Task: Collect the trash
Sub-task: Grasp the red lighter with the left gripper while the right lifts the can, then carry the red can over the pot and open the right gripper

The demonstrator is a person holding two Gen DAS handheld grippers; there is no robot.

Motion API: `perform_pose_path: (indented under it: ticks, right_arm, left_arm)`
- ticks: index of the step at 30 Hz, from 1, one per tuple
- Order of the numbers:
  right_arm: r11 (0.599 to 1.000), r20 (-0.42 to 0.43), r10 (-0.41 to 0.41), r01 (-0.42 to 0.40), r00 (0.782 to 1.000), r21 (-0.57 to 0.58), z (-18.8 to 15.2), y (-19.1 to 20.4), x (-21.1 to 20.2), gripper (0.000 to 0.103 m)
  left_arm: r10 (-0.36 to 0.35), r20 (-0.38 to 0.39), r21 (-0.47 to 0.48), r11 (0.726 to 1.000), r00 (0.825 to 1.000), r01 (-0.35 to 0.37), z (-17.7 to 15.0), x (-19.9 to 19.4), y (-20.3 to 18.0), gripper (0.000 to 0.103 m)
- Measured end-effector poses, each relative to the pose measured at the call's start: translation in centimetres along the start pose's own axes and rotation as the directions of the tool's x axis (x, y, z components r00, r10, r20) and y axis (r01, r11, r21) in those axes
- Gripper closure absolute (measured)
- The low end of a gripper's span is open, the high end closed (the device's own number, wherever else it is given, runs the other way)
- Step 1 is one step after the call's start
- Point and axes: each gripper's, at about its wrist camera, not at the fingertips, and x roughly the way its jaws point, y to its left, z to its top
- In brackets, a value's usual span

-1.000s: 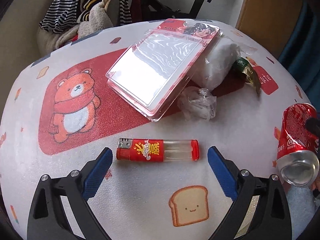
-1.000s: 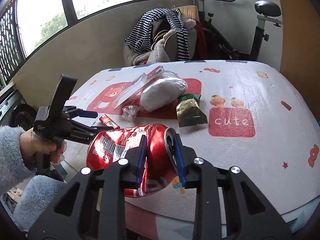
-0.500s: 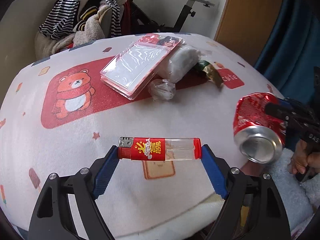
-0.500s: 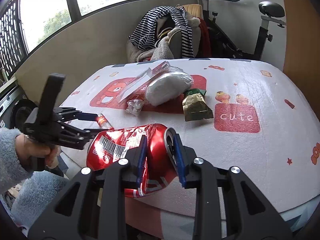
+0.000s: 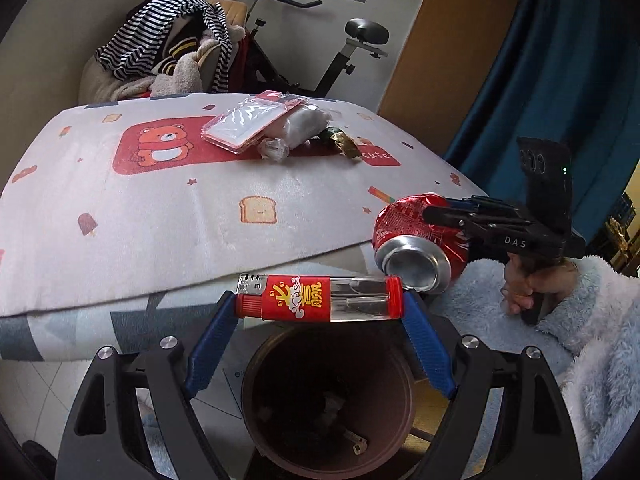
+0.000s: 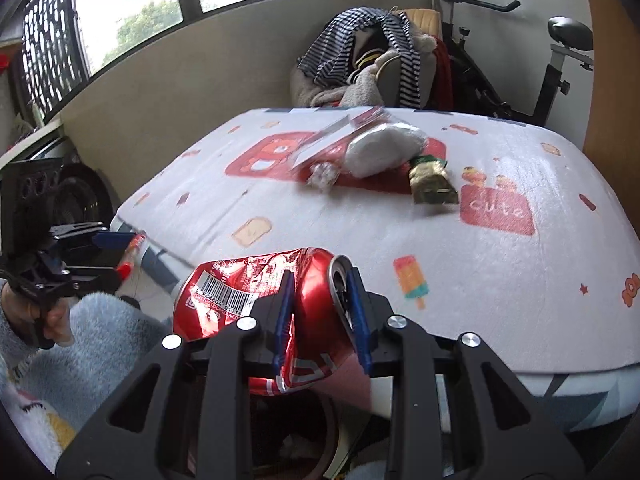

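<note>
Both my grippers carry trash beside the table edge.

My left gripper [image 5: 318,312], tilted down, pinches the lighter [image 5: 318,298] endwise above the brown bin [image 5: 256,364]; my right gripper [image 6: 320,314] clamps the crushed can [image 6: 256,292].

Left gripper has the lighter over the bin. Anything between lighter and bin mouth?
Nothing visible. The lighter is clamped end to end in the left gripper, directly above the open mouth of the brown bin. The crushed can in the right gripper hangs off to the side, clear of the drop.
</note>
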Motion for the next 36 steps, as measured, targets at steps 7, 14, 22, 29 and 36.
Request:
perform_pose_path:
  ticks: [7,14,22,29,36]
  right_arm:
    - [0.997,-0.048,0.083,-0.083,0.995,0.006,-1.8,0.5,0.1,0.074]
    - [0.987,-0.128,0.159,-0.156,0.979,0.033,-2.2,0.1,1.3,0.074]
    - [0.983,-0.182,0.183,-0.179,0.966,0.038,-2.2,0.3,2.8,0.073]
    - [0.984,-0.197,0.179,-0.175,0.964,0.038,-3.1,0.8,3.4,0.073]
    - [0.992,-0.186,0.124,-0.123,0.975,0.016,-3.1,1.5,3.1,0.063]
  left_arm:
    - [-0.014,0.01,-0.055,0.998,1.0,0.015,-2.4,-0.3,0.8,0.022]
    - [-0.015,0.033,-0.13,0.991,0.999,0.019,-3.4,0.4,1.5,0.022]
    - [0.022,0.062,-0.195,0.981,0.998,-0.01,-3.4,0.3,2.8,0.022]
    - [0.023,0.035,-0.166,0.986,0.999,-0.017,-3.4,1.0,2.2,0.022]
    - [0.027,0.03,-0.157,0.987,0.999,-0.022,-3.5,1.1,1.9,0.022]
